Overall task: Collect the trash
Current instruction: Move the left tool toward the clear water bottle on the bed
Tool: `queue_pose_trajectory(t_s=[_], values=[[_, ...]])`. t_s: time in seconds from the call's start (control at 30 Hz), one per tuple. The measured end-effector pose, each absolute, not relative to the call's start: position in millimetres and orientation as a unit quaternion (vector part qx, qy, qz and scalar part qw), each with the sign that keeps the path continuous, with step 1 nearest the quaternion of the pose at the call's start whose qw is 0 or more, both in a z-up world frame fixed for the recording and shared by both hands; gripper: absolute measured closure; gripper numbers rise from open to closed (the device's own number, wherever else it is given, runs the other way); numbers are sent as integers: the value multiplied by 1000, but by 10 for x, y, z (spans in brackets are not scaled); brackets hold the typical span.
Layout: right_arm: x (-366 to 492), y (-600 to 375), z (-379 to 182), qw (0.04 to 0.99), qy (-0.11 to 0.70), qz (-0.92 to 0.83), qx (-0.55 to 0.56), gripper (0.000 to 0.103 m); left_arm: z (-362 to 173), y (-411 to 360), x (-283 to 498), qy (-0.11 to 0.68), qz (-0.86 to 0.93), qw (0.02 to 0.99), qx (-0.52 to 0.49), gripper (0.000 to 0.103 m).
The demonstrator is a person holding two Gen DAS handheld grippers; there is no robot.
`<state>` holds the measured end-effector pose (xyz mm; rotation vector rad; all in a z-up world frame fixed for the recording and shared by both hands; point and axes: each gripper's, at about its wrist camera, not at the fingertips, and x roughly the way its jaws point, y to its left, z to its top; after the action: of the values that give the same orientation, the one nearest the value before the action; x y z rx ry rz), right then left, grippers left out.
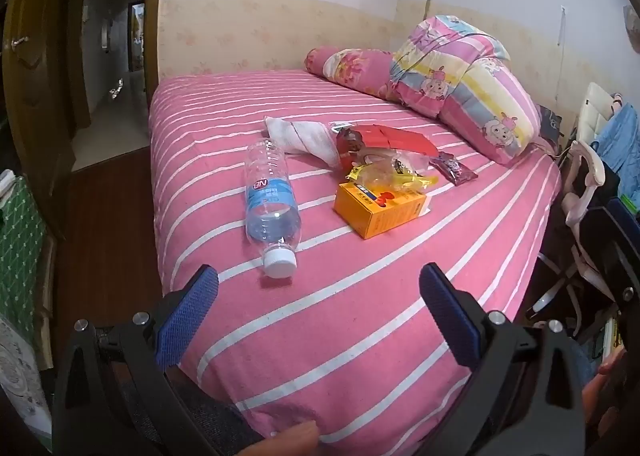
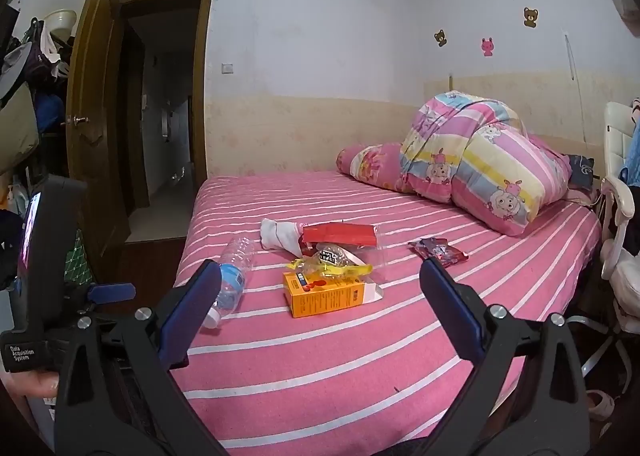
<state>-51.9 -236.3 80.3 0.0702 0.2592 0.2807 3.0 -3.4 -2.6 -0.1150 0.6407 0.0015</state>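
Trash lies on a pink striped bed (image 1: pixel 340 336) (image 2: pixel 320 384). A clear plastic bottle (image 1: pixel 270 200) (image 2: pixel 234 276) lies on its side, its white cap toward me. An orange box (image 1: pixel 378 208) (image 2: pixel 324 294) sits to its right under yellow wrappers (image 1: pixel 392 174) (image 2: pixel 332 268). Behind are a red packet (image 1: pixel 384 138) (image 2: pixel 340 234), a white sock (image 1: pixel 304 134) (image 2: pixel 278 236) and a dark red snack wrapper (image 1: pixel 452 168) (image 2: pixel 438 252). My left gripper (image 1: pixel 318 284) is open and empty, just short of the bottle cap. My right gripper (image 2: pixel 320 280) is open and empty, above the bed's near part.
A folded pink quilt (image 1: pixel 460 84) (image 2: pixel 476 172) lies at the head of the bed. An open brown door (image 2: pixel 96 116) and doorway are to the left. A white chair (image 2: pixel 620 236) with clothes stands at the right. The left gripper's handle (image 2: pixel 40 276) shows at the right view's left edge.
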Motion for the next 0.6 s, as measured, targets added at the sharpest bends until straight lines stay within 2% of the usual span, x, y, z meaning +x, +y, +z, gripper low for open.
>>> queue_pose_trajectory(t_s=[0.27,0.6], values=[[-686,-2365,836,985,90,147,24,5,18,-7,15,320,-4,945,-70,5],[-834,-2352,922,985,79,150,39,5,187,-2,-144,307,-3,949,-76,5]])
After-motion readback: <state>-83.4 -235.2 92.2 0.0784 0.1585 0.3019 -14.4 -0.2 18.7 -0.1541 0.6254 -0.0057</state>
